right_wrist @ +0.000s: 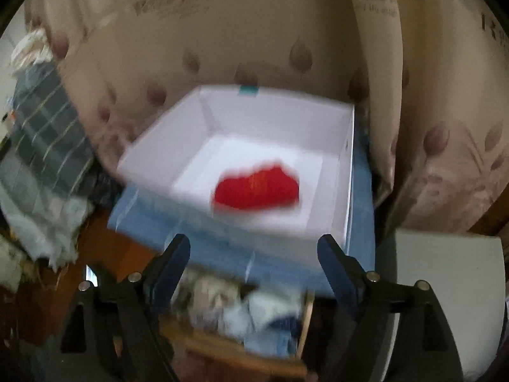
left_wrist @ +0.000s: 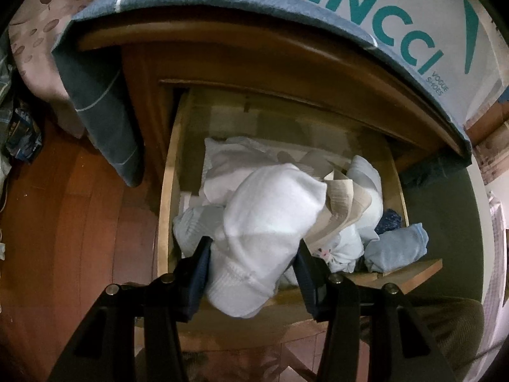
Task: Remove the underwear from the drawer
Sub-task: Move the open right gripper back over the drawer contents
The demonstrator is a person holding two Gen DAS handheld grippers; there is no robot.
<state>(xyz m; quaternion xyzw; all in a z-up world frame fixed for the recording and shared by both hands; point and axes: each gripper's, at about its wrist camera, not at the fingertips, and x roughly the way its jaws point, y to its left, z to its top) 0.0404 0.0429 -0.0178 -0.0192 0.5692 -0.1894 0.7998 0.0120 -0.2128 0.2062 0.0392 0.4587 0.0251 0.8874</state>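
A white underwear (left_wrist: 254,222) bundle is clamped between the fingers of the left hand-held gripper (left_wrist: 253,261), lifted just over the near edge of the open wooden drawer (left_wrist: 168,197), which is stuffed with more pale clothes. The right hand-held gripper (right_wrist: 254,251) is spread apart with nothing in it, pointed at a white box (right_wrist: 346,172) where a red garment (right_wrist: 257,187) is seen, pretty blurry tbh.

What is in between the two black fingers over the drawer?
In the left wrist view, a white garment sits between the left gripper fingers, which press it from both sides above the open drawer.
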